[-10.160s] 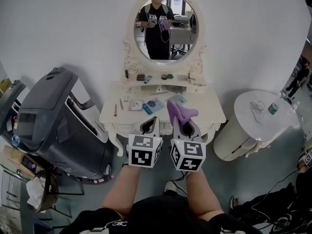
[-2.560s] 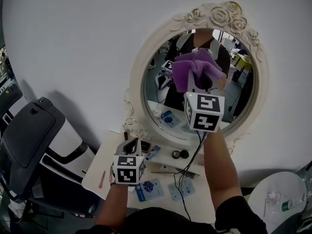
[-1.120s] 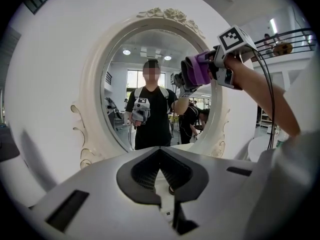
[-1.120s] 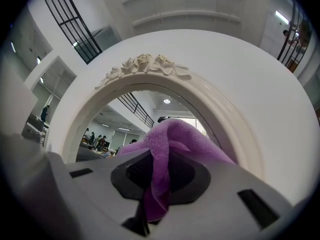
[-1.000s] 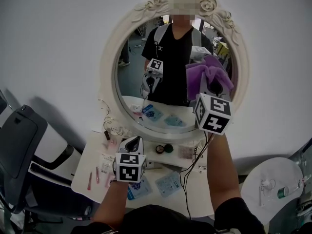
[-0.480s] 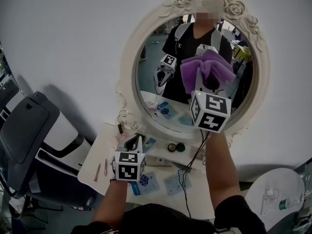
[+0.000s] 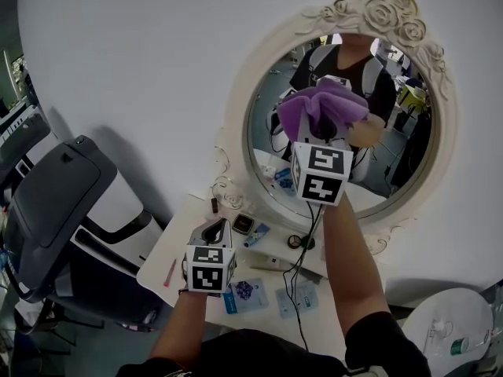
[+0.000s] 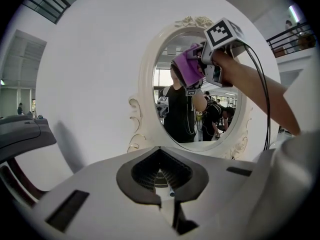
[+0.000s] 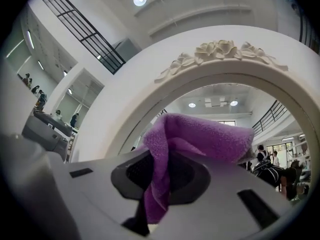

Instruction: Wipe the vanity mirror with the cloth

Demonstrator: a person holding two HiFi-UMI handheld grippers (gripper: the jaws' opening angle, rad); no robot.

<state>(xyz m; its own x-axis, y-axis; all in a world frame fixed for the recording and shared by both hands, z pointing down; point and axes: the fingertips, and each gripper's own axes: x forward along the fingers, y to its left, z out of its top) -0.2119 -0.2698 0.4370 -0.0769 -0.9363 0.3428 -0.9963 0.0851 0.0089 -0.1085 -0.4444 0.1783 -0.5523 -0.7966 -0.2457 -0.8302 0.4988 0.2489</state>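
plain white wall point(image 7: 118, 69), smooth and matt, fills the far side. on it hangs the vanity mirror point(image 7: 397, 144): an oval glass in a cream frame, with carved roses at the crown and scrollwork at the foot. to the left stands a bulky dark grey and white unit point(image 7: 63, 203) with rounded panels. below the mirror is the white vanity table point(image 7: 185, 250), curved at its edge, with a raised shelf at the back. at near right, part of a round white side table point(image 7: 448, 332).

my right tongs point(image 7: 321, 136), white moulded plastic behind a marker cube, are raised in front of the glass, left of its centre. their jaws are clamped on the cloth point(image 7: 318, 108), a purple terry piece with a fuzzy nap. in the right gripper view the cloth point(image 9: 200, 139) runs as a pinched strip down between the jaws of the right tongs point(image 9: 162, 184) and billows out past their tips, between them and the glass. in the left gripper view the bunched cloth point(image 8: 187, 66) appears to lie against the glass.

my left tongs point(image 7: 214, 230) sit low over the table's left part, well apart from the cloth. seen in their own view point(image 8: 161, 176), the jaws are together with nothing held.

flat blue sachets point(image 7: 244, 291) and a slim pink stick point(image 7: 170, 273) lie on the tabletop.
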